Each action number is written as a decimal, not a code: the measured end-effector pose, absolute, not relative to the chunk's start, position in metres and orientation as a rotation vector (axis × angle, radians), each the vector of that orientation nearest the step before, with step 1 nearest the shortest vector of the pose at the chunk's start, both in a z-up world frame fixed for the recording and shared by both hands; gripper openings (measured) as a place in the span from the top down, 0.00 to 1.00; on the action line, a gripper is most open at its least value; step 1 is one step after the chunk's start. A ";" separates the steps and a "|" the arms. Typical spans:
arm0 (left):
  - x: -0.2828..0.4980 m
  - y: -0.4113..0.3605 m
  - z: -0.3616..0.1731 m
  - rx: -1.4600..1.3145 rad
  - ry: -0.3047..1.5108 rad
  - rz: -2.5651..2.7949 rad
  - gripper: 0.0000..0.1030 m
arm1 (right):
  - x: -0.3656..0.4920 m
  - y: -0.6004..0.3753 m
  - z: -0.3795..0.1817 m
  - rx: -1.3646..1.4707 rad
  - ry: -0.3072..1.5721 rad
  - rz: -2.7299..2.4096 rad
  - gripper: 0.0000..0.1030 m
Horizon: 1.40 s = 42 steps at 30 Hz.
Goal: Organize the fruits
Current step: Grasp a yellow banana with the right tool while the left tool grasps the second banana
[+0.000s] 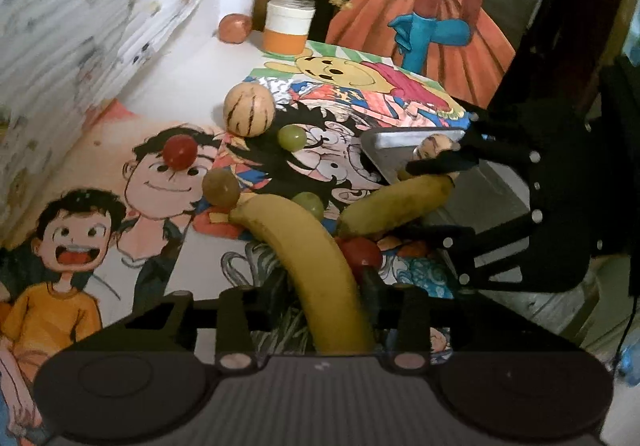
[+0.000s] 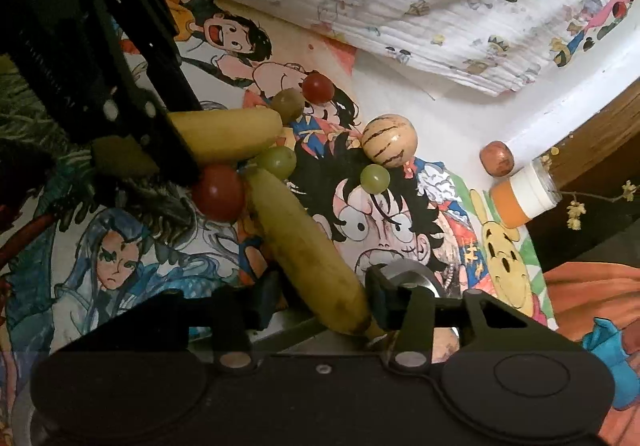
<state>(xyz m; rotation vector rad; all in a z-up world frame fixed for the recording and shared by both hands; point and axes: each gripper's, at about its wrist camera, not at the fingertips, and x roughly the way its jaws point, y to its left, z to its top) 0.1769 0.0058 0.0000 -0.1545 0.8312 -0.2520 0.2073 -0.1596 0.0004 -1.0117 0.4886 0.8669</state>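
Note:
Two yellow bananas lie on a table covered in cartoon drawings. My left gripper (image 1: 326,284) is shut on the near banana (image 1: 316,242), which runs up between its pads. In the right wrist view that banana (image 2: 228,133) passes behind a left finger (image 2: 176,149). My right gripper (image 2: 324,298) is shut on the second banana (image 2: 304,238) near its stem end. From the left wrist view, the right gripper (image 1: 412,201) pinches this banana (image 1: 384,205) from above and below. A red tomato (image 2: 218,191) and a green grape (image 2: 276,161) touch the bananas where they meet.
A striped tan ball fruit (image 1: 249,109), a green grape (image 1: 291,137), a brownish grape (image 1: 221,186) and a red tomato (image 1: 179,152) lie beyond. A metal tray (image 1: 400,141) sits behind the right gripper. An orange jar (image 1: 289,25) and a reddish fruit (image 1: 235,27) stand at the back; patterned cloth (image 1: 100,25) walls the left.

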 end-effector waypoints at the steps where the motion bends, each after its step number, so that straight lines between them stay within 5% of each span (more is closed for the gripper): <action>1: 0.176 0.008 0.001 -0.174 0.835 -0.246 0.60 | 0.204 -0.160 0.002 -1.012 0.493 0.856 0.64; 10: 0.146 0.022 0.008 -0.172 0.855 -0.222 0.67 | 0.179 -0.158 0.017 -0.947 0.537 0.824 0.76; 23: 0.158 0.018 0.007 -0.150 0.860 -0.200 0.64 | 0.202 -0.152 0.002 -0.907 0.625 0.770 0.68; 28: 0.171 0.018 0.002 -0.156 0.874 -0.208 0.61 | 0.210 -0.150 -0.002 -0.897 0.593 0.797 0.58; 42: 0.173 0.017 -0.001 -0.188 0.872 -0.178 0.63 | 0.205 -0.149 -0.008 -0.802 0.538 0.808 0.69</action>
